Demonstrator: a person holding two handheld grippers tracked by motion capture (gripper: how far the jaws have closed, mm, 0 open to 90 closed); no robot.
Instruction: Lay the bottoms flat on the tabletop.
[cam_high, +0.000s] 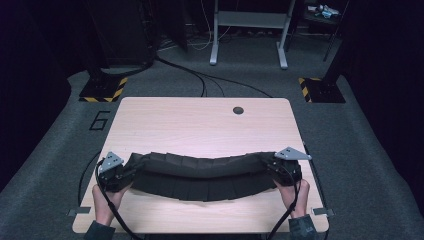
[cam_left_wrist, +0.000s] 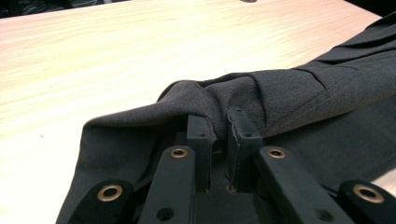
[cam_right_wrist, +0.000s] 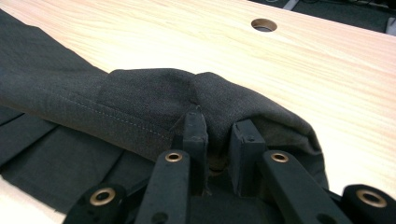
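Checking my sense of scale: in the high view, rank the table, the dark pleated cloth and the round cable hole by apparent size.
1. Table, largest.
2. Dark pleated cloth, spanning nearly the table's width between the left gripper and right gripper.
3. Cable hole, smallest by far.

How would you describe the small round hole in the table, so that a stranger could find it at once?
Start at the wooden table and look past the dark cloth held by both tongs, toward the far edge. There, right of centre, is the hole. It is the one dark round spot on bare wood, apart from the cloth.
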